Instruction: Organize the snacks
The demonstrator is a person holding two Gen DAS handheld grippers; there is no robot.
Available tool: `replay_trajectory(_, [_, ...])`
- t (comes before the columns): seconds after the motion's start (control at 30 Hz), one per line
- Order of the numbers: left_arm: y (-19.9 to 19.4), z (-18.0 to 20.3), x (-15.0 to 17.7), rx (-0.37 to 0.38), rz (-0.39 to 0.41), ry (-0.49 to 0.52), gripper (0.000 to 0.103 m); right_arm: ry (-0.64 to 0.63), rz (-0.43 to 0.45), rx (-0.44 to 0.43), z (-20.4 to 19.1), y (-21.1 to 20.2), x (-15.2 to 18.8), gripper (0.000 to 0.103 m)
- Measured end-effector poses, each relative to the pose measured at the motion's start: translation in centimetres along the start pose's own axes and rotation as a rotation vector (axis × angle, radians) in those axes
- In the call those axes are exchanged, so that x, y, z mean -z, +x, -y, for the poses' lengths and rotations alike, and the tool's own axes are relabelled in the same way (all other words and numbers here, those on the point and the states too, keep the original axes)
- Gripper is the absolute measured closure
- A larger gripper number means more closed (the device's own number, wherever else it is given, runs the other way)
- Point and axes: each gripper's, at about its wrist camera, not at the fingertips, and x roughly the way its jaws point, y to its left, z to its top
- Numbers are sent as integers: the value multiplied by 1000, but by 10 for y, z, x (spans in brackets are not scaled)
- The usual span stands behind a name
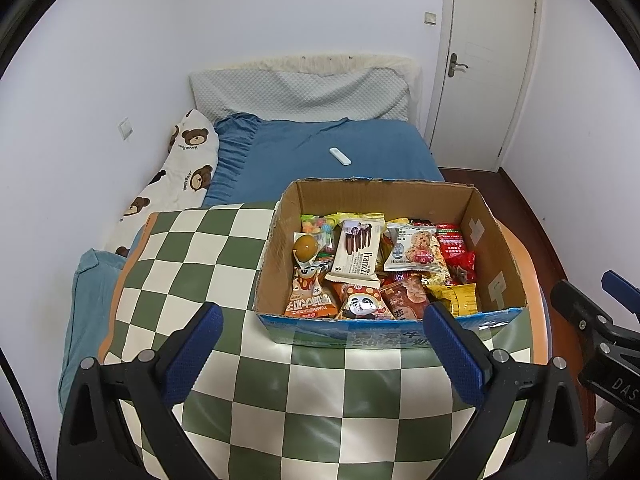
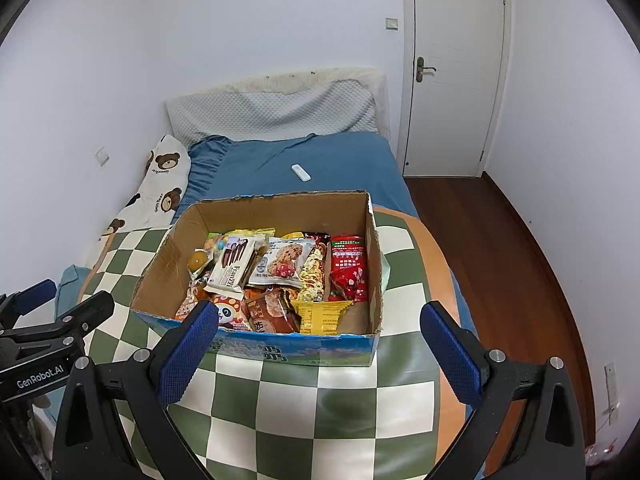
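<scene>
white walls (image 1: 280,20), closed white door (image 2: 456,80), blue-sheeted bed (image 1: 328,148), bear-print pillow (image 1: 176,172), dark wood floor (image 2: 500,240)

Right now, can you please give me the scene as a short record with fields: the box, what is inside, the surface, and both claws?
box: open cardboard box on the checkered table
contents: many snack packets, among them a Franzzi wafer pack and a red packet
left claw: open, holds nothing, in front of the box
right claw: open, holds nothing
behind: bed with a white remote

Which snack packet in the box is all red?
The red packet lying by the box's right wall; the neighbouring ones are white, yellow or brown.
</scene>
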Motion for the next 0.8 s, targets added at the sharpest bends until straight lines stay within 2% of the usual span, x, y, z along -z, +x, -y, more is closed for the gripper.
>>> replay_trajectory(0.8, [-7, 2, 0, 6, 9, -1, 0, 0, 1, -9, 1, -2, 2, 0])
